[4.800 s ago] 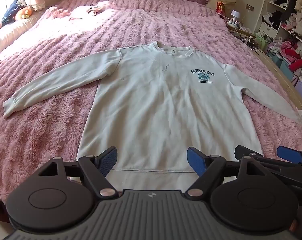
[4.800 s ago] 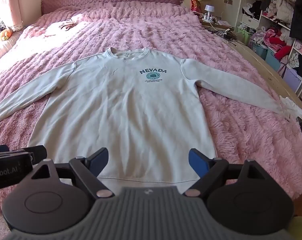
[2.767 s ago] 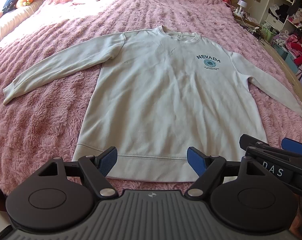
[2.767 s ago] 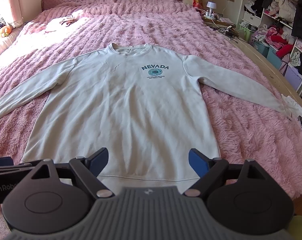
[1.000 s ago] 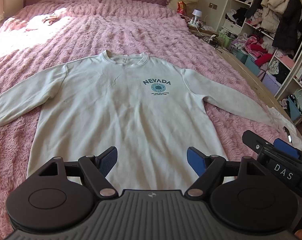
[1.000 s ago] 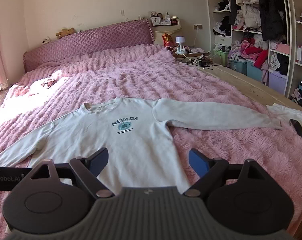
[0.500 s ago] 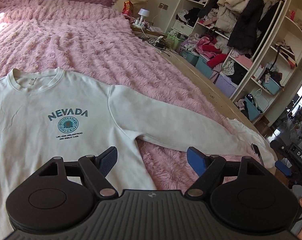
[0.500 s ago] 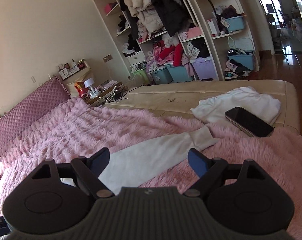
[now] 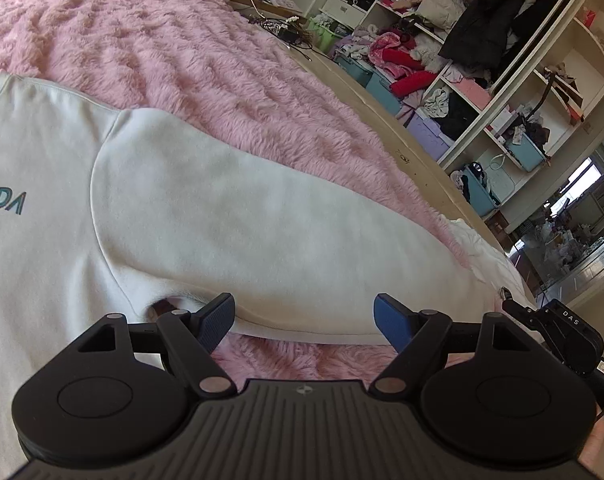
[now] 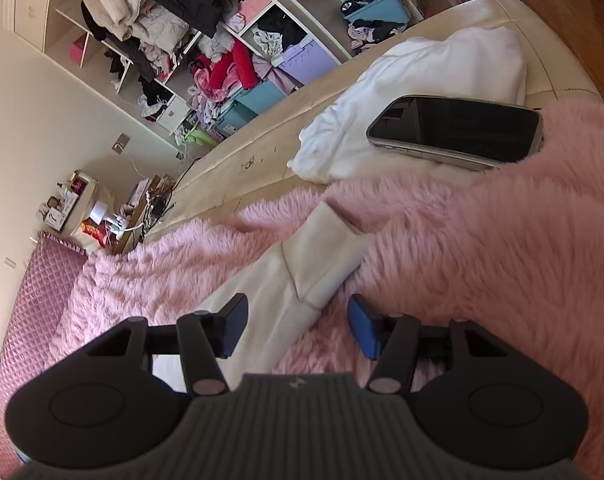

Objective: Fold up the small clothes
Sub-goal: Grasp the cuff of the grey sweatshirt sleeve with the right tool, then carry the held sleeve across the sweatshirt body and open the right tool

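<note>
A white sweatshirt (image 9: 53, 184) lies flat on the pink furry bed (image 9: 149, 40), its sleeve (image 9: 261, 232) stretched toward a phone (image 10: 458, 132). The left tool (image 9: 305, 318) gapes wide, empty, near the armpit; the right tool (image 10: 297, 328), narrowing, straddles the cuff (image 10: 330, 256) without pinching. A shallow bite could snag fur instead of fabric.

Cream-white cotton sweatshirt (image 9: 221, 216) with teal lettering at far left, on a fluffy pink fur blanket (image 9: 221, 60); glossy black phone (image 10: 458, 130) upper right, blue gripper pads (image 10: 362, 332).
</note>
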